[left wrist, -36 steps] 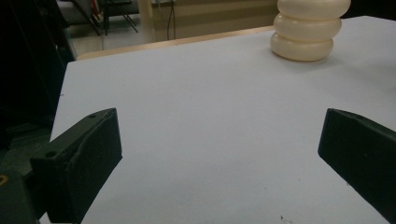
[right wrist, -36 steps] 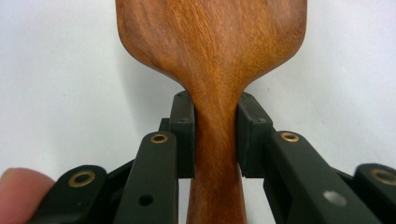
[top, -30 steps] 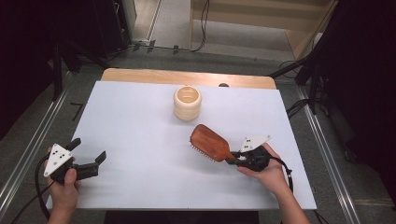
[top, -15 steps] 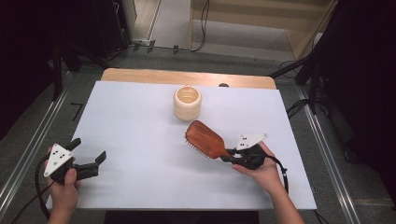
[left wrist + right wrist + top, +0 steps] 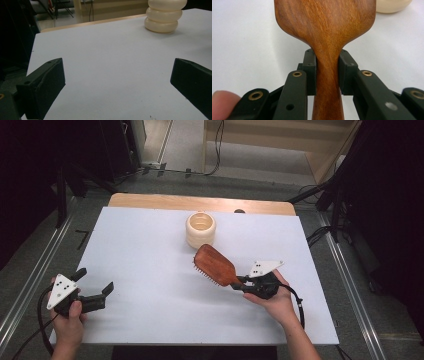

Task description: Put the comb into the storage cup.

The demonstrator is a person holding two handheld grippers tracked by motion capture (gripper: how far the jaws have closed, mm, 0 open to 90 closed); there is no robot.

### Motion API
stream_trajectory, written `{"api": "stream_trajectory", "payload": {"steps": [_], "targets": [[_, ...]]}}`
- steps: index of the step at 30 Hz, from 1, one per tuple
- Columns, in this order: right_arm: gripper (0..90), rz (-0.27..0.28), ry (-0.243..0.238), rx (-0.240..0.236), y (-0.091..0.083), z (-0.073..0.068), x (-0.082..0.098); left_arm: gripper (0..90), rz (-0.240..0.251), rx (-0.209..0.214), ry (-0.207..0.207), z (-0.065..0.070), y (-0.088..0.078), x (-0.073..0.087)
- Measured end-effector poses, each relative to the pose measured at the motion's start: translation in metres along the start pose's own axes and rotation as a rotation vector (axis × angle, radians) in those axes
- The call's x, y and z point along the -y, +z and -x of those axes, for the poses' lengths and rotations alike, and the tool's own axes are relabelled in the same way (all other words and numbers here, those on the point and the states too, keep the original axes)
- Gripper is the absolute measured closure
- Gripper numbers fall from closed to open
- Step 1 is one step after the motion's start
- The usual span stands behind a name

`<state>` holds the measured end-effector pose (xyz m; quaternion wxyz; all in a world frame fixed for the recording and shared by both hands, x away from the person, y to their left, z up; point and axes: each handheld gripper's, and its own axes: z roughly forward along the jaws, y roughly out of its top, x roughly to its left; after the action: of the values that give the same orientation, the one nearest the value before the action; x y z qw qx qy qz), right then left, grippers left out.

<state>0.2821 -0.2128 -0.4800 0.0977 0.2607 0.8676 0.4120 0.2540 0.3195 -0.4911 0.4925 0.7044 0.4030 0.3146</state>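
Right tool (image 5: 243,283) clamped the wooden hairbrush (image 5: 215,264) by its handle near the cream holder (image 5: 200,229), probably bound there, while left tool (image 5: 95,285) stood open.

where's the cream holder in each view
High view: cream holder at top centre of the white table, just beyond the hairbrush.
Left gripper view: top right corner.
Right gripper view: top right edge, behind the hairbrush.
Shared landmark: the white table.
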Motion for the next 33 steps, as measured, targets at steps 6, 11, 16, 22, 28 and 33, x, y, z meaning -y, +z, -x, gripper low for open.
{"api": "stream_trajectory", "payload": {"steps": [6, 11, 16, 22, 28, 33], "targets": [[70.3, 0.036, 0.008, 0.013, 0.002, -0.001, -0.004, 0.0, 0.000, 0.000, 0.000, 0.000, 0.000, 0.000], [70.3, 0.057, 0.007, 0.023, 0.003, -0.002, -0.006, 0.0, 0.001, 0.001, 0.002, 0.000, 0.000, 0.000], [70.3, 0.084, 0.008, 0.036, 0.005, -0.003, -0.009, 0.0, -0.003, -0.002, 0.006, 0.000, 0.000, 0.000], [70.3, 0.115, 0.015, 0.055, 0.006, -0.006, -0.012, 0.0, -0.001, 0.000, 0.008, 0.001, 0.001, 0.000], [70.3, 0.149, 0.023, 0.075, 0.005, -0.007, -0.013, 0.0, 0.001, 0.008, 0.016, 0.001, 0.001, 0.000], [70.3, 0.175, 0.037, 0.097, 0.000, -0.006, -0.012, 0.0, -0.005, -0.020, 0.059, 0.008, 0.002, -0.001]]}}
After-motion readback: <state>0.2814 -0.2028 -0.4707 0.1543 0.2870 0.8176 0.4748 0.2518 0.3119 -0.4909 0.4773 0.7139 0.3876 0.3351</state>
